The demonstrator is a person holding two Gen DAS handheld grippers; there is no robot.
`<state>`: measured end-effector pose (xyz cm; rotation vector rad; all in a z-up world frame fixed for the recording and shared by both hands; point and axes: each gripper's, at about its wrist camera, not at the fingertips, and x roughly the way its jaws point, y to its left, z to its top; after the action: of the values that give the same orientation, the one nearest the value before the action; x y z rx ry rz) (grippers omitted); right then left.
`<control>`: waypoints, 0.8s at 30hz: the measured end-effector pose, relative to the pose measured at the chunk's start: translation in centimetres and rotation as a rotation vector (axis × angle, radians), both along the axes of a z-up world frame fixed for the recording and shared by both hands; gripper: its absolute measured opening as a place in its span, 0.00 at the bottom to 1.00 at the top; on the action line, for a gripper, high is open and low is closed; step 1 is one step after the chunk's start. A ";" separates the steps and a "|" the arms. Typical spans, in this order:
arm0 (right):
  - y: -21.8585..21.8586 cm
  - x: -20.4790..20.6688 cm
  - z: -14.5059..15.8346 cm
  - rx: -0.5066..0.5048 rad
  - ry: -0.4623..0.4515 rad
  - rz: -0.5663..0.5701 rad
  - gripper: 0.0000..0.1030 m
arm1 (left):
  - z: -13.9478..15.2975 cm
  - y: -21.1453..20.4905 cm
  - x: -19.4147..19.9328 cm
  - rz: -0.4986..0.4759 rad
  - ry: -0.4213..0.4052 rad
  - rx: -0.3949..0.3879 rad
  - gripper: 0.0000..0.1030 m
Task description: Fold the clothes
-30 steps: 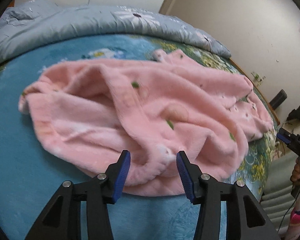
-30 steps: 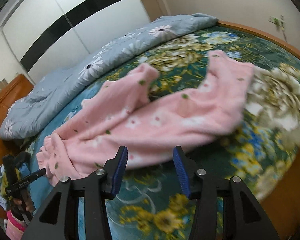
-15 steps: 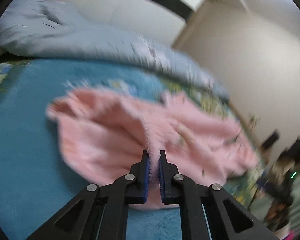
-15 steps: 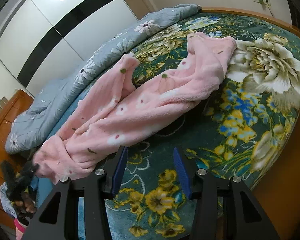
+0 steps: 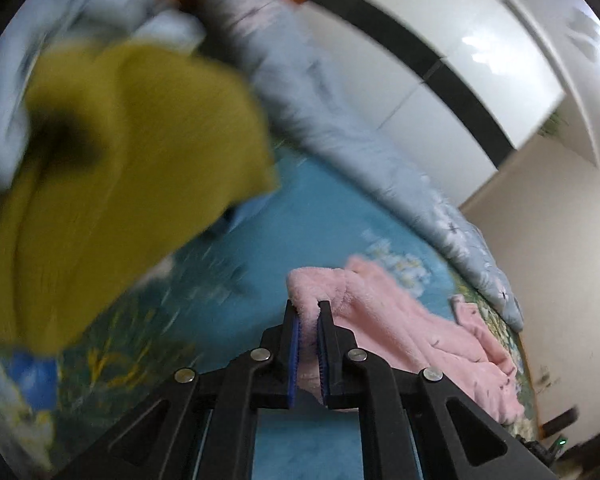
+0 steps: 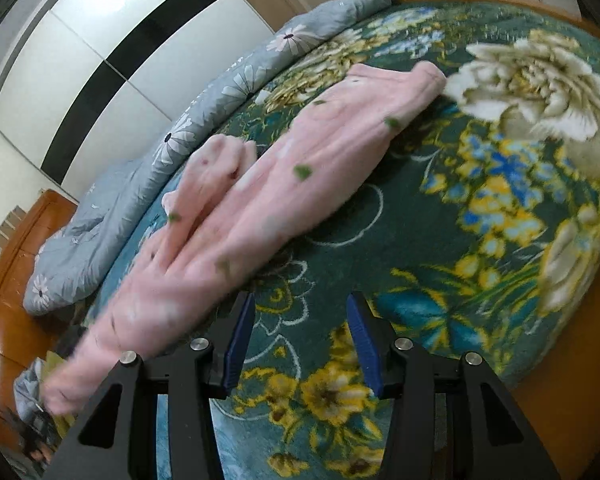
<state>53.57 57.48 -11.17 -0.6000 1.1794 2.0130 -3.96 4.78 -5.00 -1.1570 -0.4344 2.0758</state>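
One pink garment [image 6: 300, 168], one yellow cloth [image 5: 112, 168], one grey quilt [image 6: 148, 184].

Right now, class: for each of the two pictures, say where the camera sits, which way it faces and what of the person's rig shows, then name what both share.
Left wrist: sits on the left gripper, looking down across the bed toward the wardrobe; jaws shut on the pink fleece garment; a blurred mustard-yellow garment fills the left.
Right wrist: sits on the right gripper, looking down over the floral blanket; jaws open, nothing between them.
Shared: the pink fleece garment, grey daisy-print quilt and wardrobe.
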 end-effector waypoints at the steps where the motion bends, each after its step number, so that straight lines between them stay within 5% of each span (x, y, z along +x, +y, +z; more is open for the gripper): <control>1: 0.3 -0.3 -0.2 -0.010 0.016 -0.001 0.48 | -0.7 0.1 0.0 0.003 -0.016 -0.006 0.09; 5: 1.7 -1.5 -0.9 -0.059 0.083 -0.011 0.48 | -3.2 0.3 -0.1 0.013 -0.077 -0.028 0.09; 14: 5.5 -3.2 -2.8 -0.202 0.236 -0.137 0.45 | -2.2 0.8 1.0 -0.025 -0.010 -0.016 0.09; 17: 6.3 -3.4 -1.9 -0.179 0.237 -0.167 0.06 | -2.2 0.8 0.9 -0.033 -0.005 -0.006 0.09; 20: 6.0 -3.1 1.7 -0.084 0.251 -0.153 0.05 | -1.6 0.5 0.9 -0.048 0.004 0.034 0.09; 24: 3.7 -1.6 11.4 0.164 0.320 -0.098 0.04 | 0.3 0.5 1.4 -0.098 0.063 0.087 0.09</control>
<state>51.93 61.18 0.21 -0.1374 1.1837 2.1473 -2.60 5.27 -4.65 -1.0389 -0.4256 1.9825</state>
